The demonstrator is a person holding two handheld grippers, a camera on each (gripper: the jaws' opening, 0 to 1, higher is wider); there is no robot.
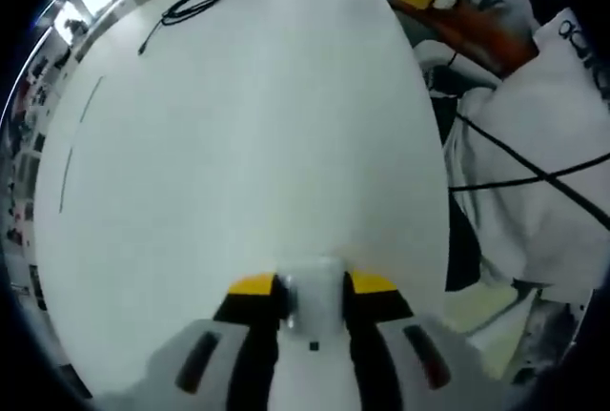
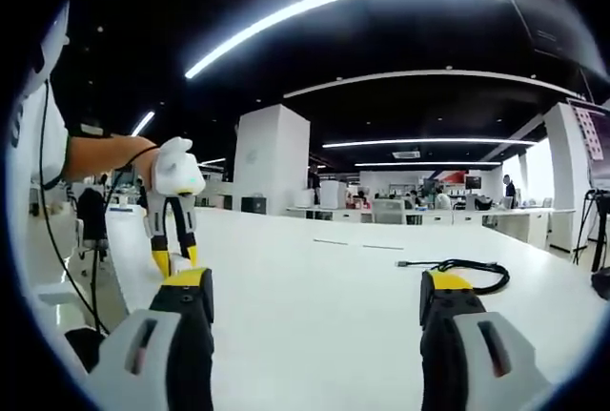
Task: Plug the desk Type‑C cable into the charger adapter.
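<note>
Holding: left tool (image 1: 313,308) is clamped narrow on a white block between its yellow tips, which I take to be the charger adapter (image 1: 313,287); its port face cannot be made out.
Right tool: right tool (image 2: 316,301) stands wide apart with nothing between its jaws, low over the counter (image 2: 315,335).
Cable place: the black Type-C cable (image 2: 462,272) lies in a loose coil on the counter, beyond the right tool and well apart from the adapter; in the left gripper view it sits near the far edge (image 1: 195,3).
Cable axis: in the right gripper view one free tail runs out leftward from the coil, lying flat along the counter, its plug end leading.
Step in hand: reaching for the plug, as I judge it.
Doing it well: close the right tool just behind the plug, across the cable's long axis, so the tip stays free and straight; then line it up with the adapter's port before pushing.
Risk: gripping the coil itself would leave the plug floppy.
</note>
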